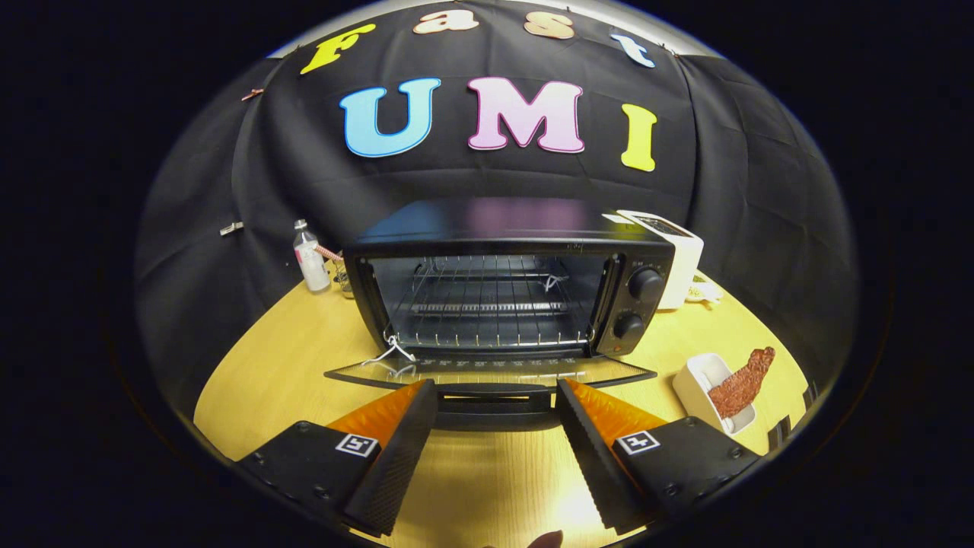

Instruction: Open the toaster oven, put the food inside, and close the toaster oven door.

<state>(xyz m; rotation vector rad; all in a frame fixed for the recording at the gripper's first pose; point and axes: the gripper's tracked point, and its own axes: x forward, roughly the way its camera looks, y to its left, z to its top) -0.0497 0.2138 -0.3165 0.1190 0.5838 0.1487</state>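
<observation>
We see the toaster oven (506,285) on the table (259,373), its door (491,371) folded flat. The gripper (496,396) is spread wide and empty, the door handle (494,403) between its fingers. The food (742,384) leans in a white dish (696,380) to the right.

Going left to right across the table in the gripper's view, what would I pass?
Bottle → toaster oven, door down, with the open gripper at its handle → white toaster → dish of food.
</observation>
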